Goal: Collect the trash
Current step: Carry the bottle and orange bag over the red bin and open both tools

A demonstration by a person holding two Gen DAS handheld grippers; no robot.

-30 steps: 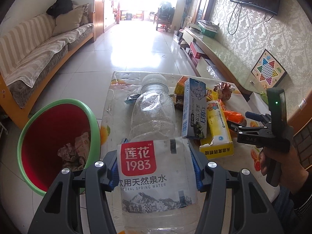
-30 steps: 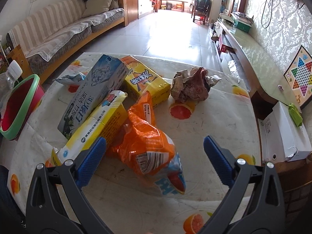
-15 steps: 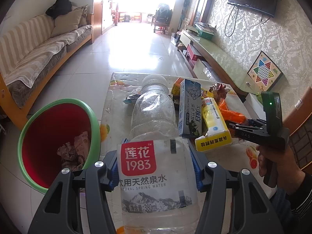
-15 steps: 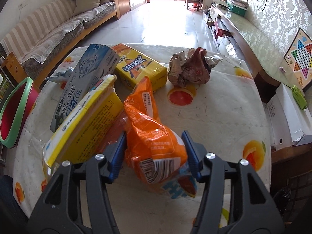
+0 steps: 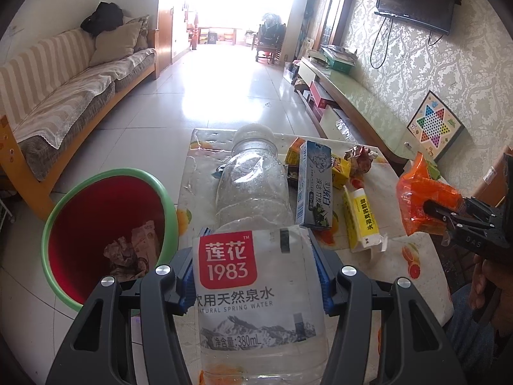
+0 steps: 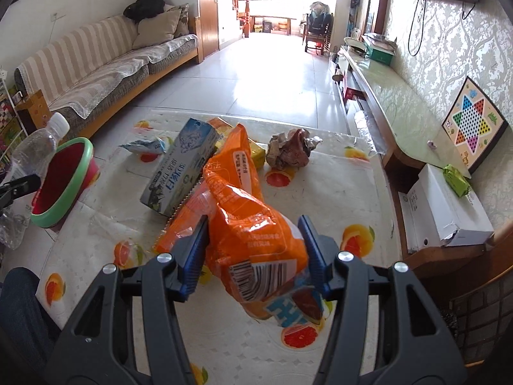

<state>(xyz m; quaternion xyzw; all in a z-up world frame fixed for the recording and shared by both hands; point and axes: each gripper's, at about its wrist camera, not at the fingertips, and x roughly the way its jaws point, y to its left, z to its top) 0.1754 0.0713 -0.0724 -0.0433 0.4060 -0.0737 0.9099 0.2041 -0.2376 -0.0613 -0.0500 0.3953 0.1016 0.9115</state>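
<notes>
My left gripper [image 5: 255,269] is shut on a clear plastic water bottle [image 5: 253,224] with a red and white label, held over the table's left edge. Left of it on the floor stands a red bin with a green rim [image 5: 105,231] holding crumpled paper. My right gripper [image 6: 255,253] is shut on an orange snack bag [image 6: 247,224], lifted off the table; the same bag [image 5: 423,199] hangs at the right of the left wrist view. On the table remain a blue-grey carton [image 6: 179,166], a yellow box [image 5: 362,218] and a crumpled wrapper ball [image 6: 290,152].
The table [image 6: 320,192] wears a white cloth with orange-slice prints. A striped sofa [image 5: 64,96] lines the left wall. A long low cabinet [image 6: 384,96], a white box [image 6: 442,208] and a checkers board [image 6: 473,122] stand at the right. A person's knee [image 6: 19,304] is at lower left.
My right gripper closed on the orange snack bag and lifted it up off the table. The left gripper keeps its hold on the bottle and has shifted slightly.
</notes>
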